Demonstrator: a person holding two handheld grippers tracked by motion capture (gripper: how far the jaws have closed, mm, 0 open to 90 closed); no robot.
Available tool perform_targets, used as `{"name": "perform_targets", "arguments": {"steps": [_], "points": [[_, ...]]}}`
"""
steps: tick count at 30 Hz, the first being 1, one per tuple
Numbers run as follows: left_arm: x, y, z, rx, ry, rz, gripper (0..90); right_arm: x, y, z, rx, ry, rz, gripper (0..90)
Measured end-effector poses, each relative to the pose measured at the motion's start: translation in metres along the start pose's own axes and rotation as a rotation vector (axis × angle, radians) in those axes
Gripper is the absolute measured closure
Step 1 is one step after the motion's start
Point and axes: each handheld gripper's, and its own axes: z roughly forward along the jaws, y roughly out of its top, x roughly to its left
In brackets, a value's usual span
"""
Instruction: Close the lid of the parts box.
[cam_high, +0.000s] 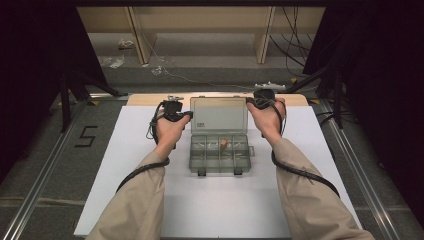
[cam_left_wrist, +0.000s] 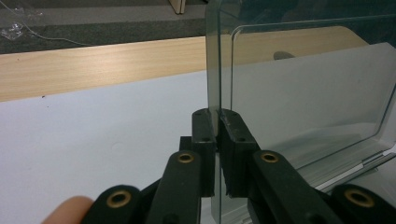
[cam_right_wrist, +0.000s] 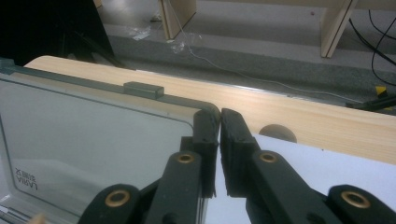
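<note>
Two grippers pinch the clear lid (cam_high: 218, 114) of our compartment box (cam_high: 219, 154), which sits open mid-surface (cam_high: 210, 210). Our left gripper (cam_left_wrist: 217, 122) has its fingers closed on the lid's left edge. Our right gripper (cam_right_wrist: 219, 122) has its fingers clamped on the right edge.

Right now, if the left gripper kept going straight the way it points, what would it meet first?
The left gripper is shut on the side edge of the box's clear lid. Straight ahead lies bare white table, then the wooden strip at its far edge. The way looks free up to there, though depth is hard to judge.
</note>
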Motion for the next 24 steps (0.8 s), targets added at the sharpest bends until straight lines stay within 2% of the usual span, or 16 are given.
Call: {"name": "perform_targets", "arguments": {"steps": [3,5,9,16,22,24], "points": [[-0.001,0.002,-0.001,-0.014,0.004,0.012,81.6,0.001,0.0,-0.001,0.0,0.0,0.001,86.1],[-0.001,0.006,-0.002,-0.028,-0.001,0.004,76.9,0.001,0.0,-0.002,-0.002,0.003,0.0,86.2],[0.0,0.016,-0.004,-0.061,0.0,0.013,74.6,0.002,0.0,-0.005,-0.004,0.008,-0.002,86.2],[-0.003,0.029,-0.009,-0.115,0.013,0.02,77.4,0.002,-0.001,-0.007,-0.009,0.017,-0.015,86.1],[-0.007,0.03,-0.011,-0.11,0.036,0.043,82.1,0.002,-0.002,-0.01,-0.011,0.024,-0.02,85.8],[-0.008,0.03,-0.014,-0.111,0.05,0.072,83.2,0.001,-0.002,-0.011,-0.01,0.025,-0.023,85.8]]}}
